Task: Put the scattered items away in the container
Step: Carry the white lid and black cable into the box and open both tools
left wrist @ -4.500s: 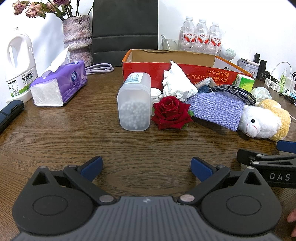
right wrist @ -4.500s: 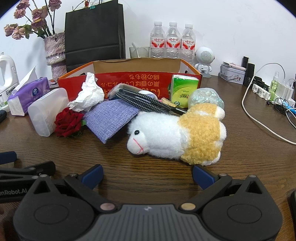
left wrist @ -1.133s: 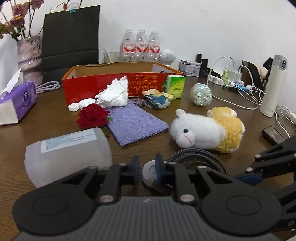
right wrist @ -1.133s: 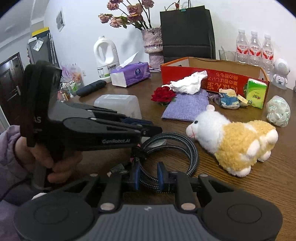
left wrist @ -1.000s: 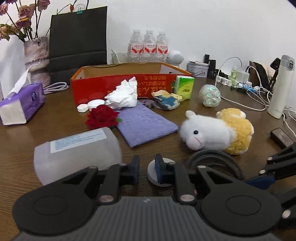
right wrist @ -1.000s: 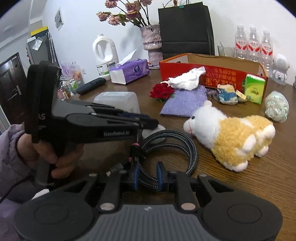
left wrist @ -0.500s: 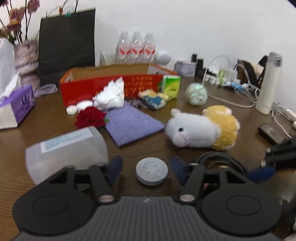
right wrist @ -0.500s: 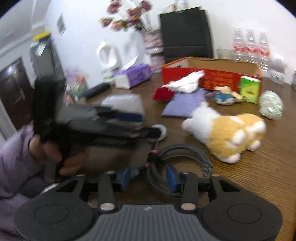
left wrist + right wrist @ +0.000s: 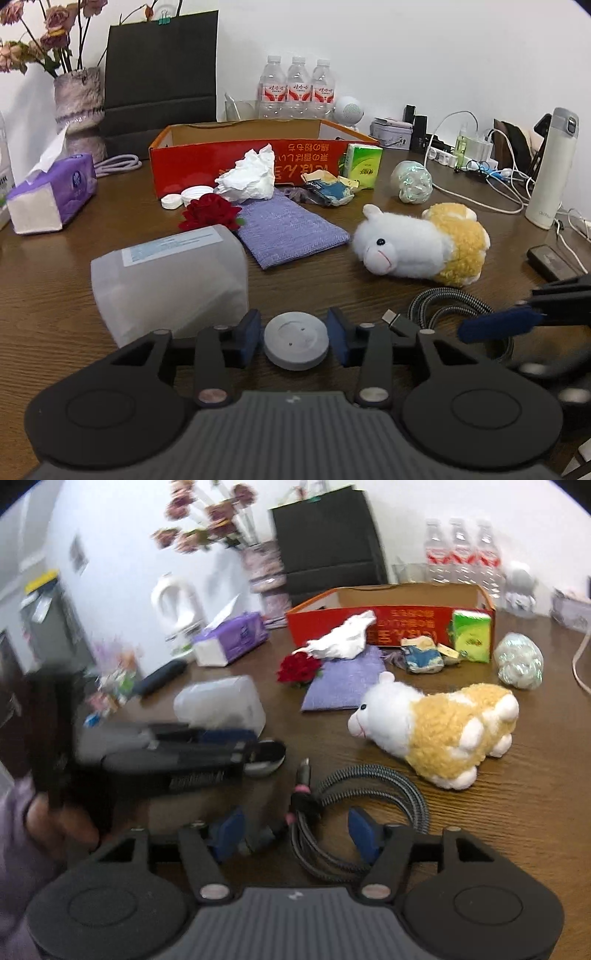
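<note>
Setting: wood-grain table (image 9: 55,280), white wall behind; red cardboard box (image 9: 207,162) at the far middle, open-topped, and that reads as the container
Left gripper (image 9: 295,338): jaws have just been opening; they stand part-open either side of a grey round cap (image 9: 296,345), pads clear of it, the cap flat on the table
Right gripper (image 9: 295,830): jaws have just been opening too, wider; the coiled braided cable (image 9: 373,805) lies between them, loose, nothing pressed
Scattered items: frosted plastic jar (image 9: 170,280) on its side, near left; plush sheep (image 9: 417,245) right of centre; purple cloth (image 9: 288,230), red rose (image 9: 208,214) and crumpled tissue (image 9: 249,179) just in front of the box; green packet (image 9: 364,166) against its right corner
Cap handling: small, rigid, smooth, probably light; pinch it across the rim
Cable handling: woven sheath, springy, stiff plug ends; likely to uncoil, so take it across the bundled strands
Jar handling: slick walls, bulky; grip at the narrower end
Sheep handling: soft, fluffy, squashes; any pinch of the body should do
</note>
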`<state>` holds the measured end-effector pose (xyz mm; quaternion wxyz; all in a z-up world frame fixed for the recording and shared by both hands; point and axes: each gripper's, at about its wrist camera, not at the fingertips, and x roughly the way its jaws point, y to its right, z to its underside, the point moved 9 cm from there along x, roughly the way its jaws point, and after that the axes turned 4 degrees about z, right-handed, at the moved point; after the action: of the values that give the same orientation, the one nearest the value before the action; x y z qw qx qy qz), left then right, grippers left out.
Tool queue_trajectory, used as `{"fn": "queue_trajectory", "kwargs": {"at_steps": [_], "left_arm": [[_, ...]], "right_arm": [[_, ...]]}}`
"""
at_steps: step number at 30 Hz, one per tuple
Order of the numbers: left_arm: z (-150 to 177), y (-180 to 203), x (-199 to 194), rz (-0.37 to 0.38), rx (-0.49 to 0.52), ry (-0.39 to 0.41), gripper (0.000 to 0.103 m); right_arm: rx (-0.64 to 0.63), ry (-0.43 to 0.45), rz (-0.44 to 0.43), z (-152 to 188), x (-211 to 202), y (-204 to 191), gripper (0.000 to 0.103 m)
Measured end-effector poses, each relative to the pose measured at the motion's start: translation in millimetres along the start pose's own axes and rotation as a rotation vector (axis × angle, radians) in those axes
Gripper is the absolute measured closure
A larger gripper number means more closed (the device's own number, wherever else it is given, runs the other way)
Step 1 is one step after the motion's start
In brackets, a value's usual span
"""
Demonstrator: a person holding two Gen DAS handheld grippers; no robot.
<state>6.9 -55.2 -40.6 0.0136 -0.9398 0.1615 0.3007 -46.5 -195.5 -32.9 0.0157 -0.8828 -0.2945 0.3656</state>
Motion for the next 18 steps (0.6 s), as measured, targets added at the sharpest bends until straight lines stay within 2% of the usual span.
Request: {"fn": "queue_trajectory", "kwargs": {"at_steps": [2, 4, 5, 6, 8, 9, 10, 14, 17, 18], "left_arm": [[1.2, -0.9, -1.4, -0.009, -0.004, 0.0, 0.053], [2.4, -1.2, -2.5, -0.012, -0.001, 0.002, 0.053], [2.7, -0.6, -2.8, -0.007, 0.001, 0.005, 0.056], [2.9, 1.1, -3.0, 0.005, 0.005, 0.008, 0.064], [3.1, 7.1, -3.8, 0.014, 0.025, 0.016, 0.065], [3.5, 9.8, -5.3, 0.009, 0.036, 0.024, 0.072], [3.3, 12.0, -8.0, 0.004, 0.042, 0.034, 0.099], [-4.2, 12.2, -24.6, 0.03, -0.008, 0.078, 0.102], [-7.1, 12.9, -27.9, 0.028, 0.015, 0.088, 0.102], [-6.2, 15.4, -26.4, 0.035, 0.032, 0.082, 0.097]], "right_arm": [[-0.006, 0.003, 0.058, 0.4, 13.0, -2.0, 0.051], [-0.044, 0.029, 0.126, 1.1, 18.1, -4.1, 0.069], [-0.065, 0.04, 0.155, 1.9, 19.0, -5.2, 0.073], [-0.071, 0.048, 0.168, 2.6, 19.4, -5.8, 0.079], [-0.079, 0.06, 0.182, 3.9, 18.7, -6.9, 0.081], [-0.09, 0.061, 0.19, 4.7, 17.5, -8.4, 0.082], [-0.096, 0.061, 0.194, 5.5, 15.5, -9.3, 0.083], [-0.087, 0.109, 0.192, -0.6, -1.6, -11.5, 0.086], [-0.082, 0.167, 0.178, -10.5, -15.8, -14.8, 0.086], [-0.083, 0.176, 0.178, -12.5, -17.5, -14.1, 0.086]]}}
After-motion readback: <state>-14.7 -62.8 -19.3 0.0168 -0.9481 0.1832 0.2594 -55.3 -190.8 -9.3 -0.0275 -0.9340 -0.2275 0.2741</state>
